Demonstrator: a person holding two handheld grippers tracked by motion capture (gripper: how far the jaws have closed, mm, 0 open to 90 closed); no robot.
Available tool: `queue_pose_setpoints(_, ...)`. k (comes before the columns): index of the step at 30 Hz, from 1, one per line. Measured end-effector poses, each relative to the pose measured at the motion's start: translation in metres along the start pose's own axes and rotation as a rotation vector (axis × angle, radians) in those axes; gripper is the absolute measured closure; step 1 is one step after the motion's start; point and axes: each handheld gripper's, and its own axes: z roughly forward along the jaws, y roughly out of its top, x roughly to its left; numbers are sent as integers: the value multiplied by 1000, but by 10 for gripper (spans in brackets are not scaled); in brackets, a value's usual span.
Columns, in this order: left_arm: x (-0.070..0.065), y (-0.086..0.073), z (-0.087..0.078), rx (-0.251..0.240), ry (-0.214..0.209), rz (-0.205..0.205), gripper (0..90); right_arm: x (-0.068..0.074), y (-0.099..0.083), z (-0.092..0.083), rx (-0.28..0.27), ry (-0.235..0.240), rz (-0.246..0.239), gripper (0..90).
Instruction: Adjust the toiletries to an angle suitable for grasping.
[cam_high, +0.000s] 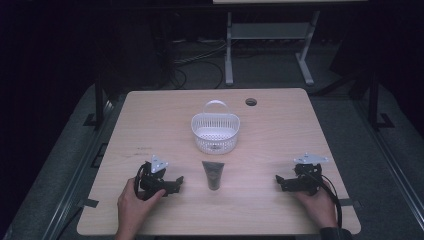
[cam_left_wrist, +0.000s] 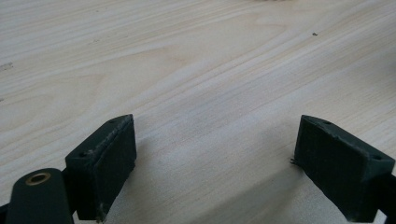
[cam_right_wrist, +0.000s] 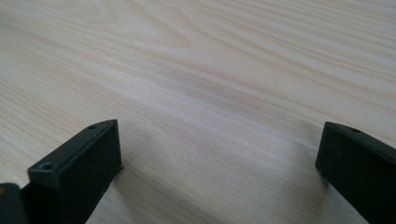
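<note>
Hands low on table (cam_high: 150, 115), tongs (both agape) inward.

Two black grippers are seen: the left gripper (cam_high: 176, 183) and the right gripper (cam_high: 280, 181), each topped by a grey three-cornered plate. Blocky black jaws with small screw holes are shown. A black cable is looped from each. A dark sleeve (cam_high: 334, 233) is worn on the right forearm.
</note>
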Motion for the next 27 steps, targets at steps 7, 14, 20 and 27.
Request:
queue_pose_setpoints(7, 0, 0, 0, 0, 0, 0, 119, 1, 4, -4, 40, 4, -2, 99)
queue_pose_setpoints(14, 0, 0, 0, 0, 0, -1, 119, 5, 12, -21, -13, 102, 25, 360)
queue_pose_setpoints(20, 0, 0, 0, 0, 0, -1, 120, 15, 18, -35, -50, 152, -9, 592)
queue_pose_setpoints(27, 0, 0, 0, 0, 0, 0, 120, 20, 23, -43, -79, 192, -34, 733)
